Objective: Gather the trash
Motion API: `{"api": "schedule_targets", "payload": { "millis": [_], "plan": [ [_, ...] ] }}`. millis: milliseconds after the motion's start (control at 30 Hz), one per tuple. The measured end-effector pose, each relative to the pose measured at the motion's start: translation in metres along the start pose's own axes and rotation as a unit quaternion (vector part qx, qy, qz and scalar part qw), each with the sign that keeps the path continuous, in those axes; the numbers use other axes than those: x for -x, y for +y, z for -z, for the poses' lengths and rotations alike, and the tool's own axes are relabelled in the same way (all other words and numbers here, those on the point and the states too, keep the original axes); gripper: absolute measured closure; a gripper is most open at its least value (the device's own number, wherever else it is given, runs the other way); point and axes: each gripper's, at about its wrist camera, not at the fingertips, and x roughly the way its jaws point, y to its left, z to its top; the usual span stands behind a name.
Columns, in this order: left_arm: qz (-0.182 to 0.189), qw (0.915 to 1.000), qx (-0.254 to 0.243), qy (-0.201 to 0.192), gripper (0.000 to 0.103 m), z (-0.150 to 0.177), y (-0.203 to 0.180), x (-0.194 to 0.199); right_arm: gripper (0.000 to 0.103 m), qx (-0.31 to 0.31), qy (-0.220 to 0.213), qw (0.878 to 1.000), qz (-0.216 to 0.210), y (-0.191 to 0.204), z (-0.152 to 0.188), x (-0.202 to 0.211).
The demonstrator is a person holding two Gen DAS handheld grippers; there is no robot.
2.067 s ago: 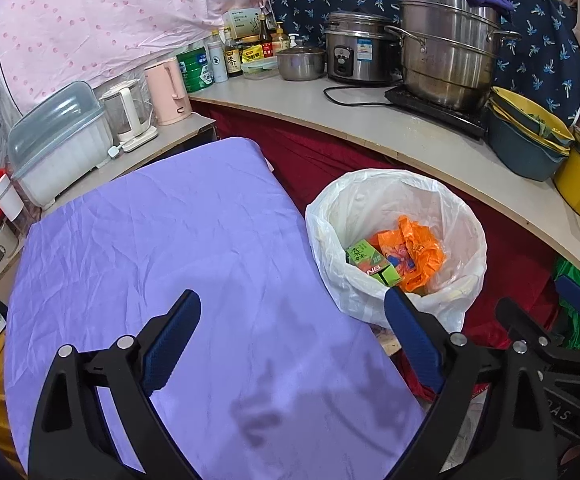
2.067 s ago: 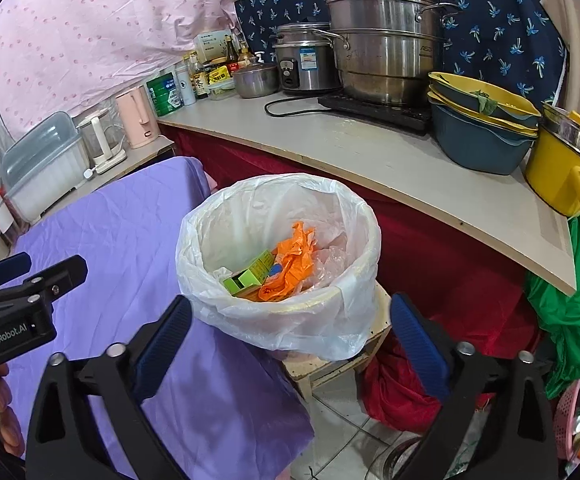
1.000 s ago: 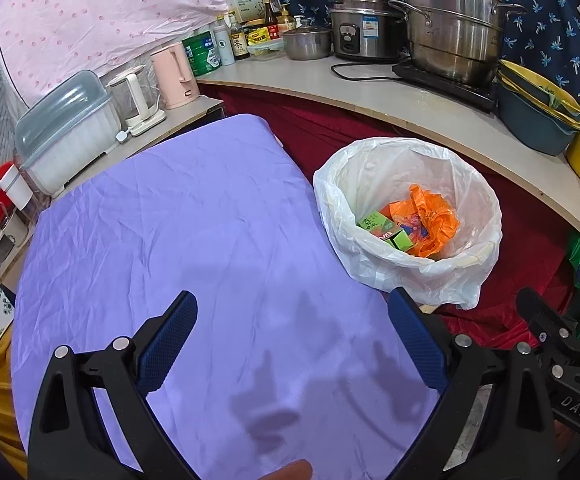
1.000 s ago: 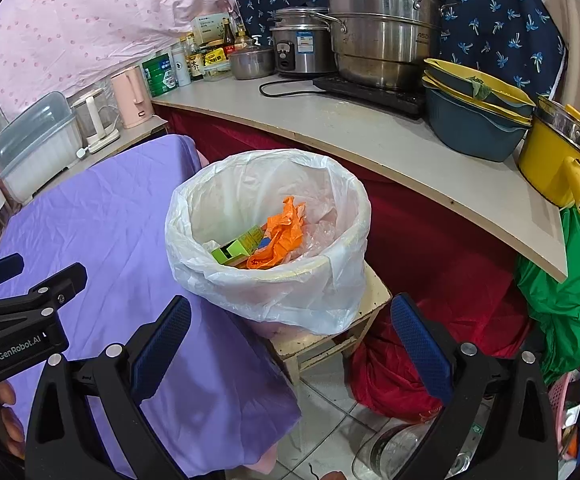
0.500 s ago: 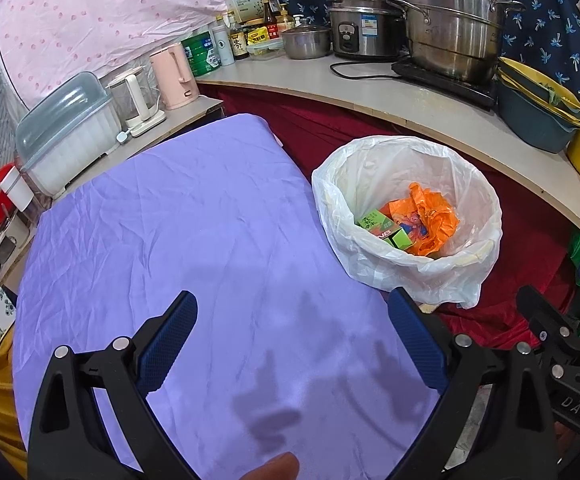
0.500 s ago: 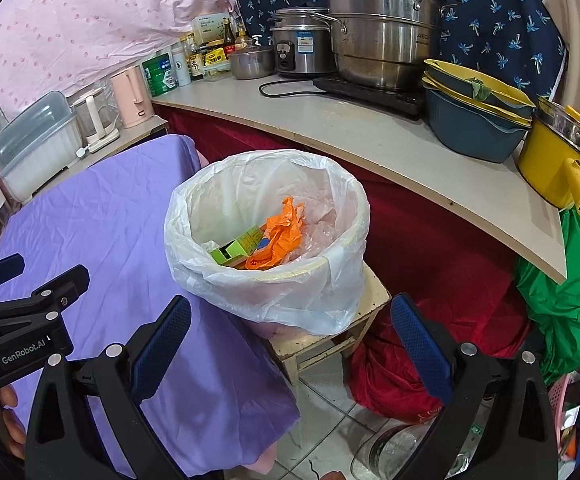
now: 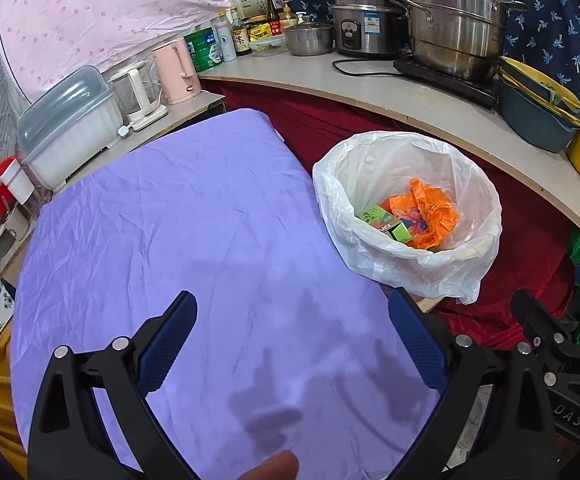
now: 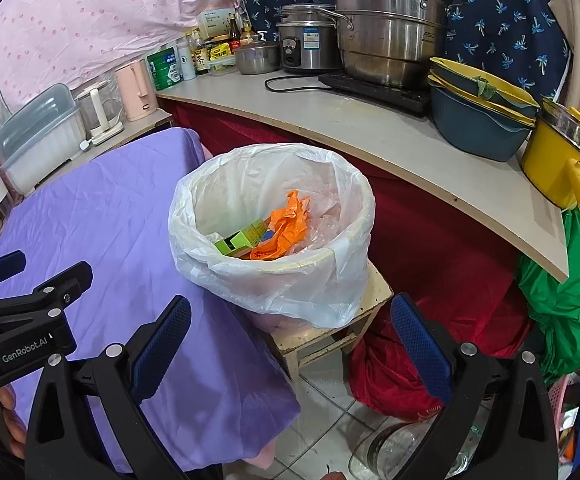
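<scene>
A bin lined with a white bag (image 7: 469, 268) (image 8: 250, 284) stands on a small stool beside the purple-covered table (image 7: 170, 216) (image 8: 102, 224). In it lie an orange plastic wrapper (image 7: 429, 208) (image 8: 286, 224) and a green carton (image 7: 385, 222) (image 8: 238, 240). My left gripper (image 7: 291, 330) is open and empty above the table's near end, left of the bin. My right gripper (image 8: 290, 332) is open and empty in front of the bin, above the stool's edge. The left gripper also shows at the left of the right wrist view (image 8: 22, 280).
A curved counter (image 8: 369, 128) behind the bin carries steel pots (image 8: 385, 24), a rice cooker (image 8: 309, 48), stacked bowls (image 8: 477, 116) and a yellow pot (image 8: 557, 168). Kettles (image 7: 174, 72) and a dish box (image 7: 70, 120) stand at the table's far left. Red and green cloth (image 8: 561, 288) lies by the floor at right.
Both grippers have drawn back and up a little from the bin since two seconds ago, then held almost still. Both stay open and empty.
</scene>
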Motion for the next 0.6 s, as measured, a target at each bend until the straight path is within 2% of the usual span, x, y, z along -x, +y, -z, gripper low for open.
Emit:
{"api": "schedule_targets", "payload": {
  "millis": [600],
  "plan": [
    [0.002, 1.0, -0.002, 0.002, 0.011, 0.0043, -0.0035, 0.0031, 0.006, 0.002, 0.0, 1.0, -0.002, 0.0031, 0.0021, 0.0003]
  ]
}}
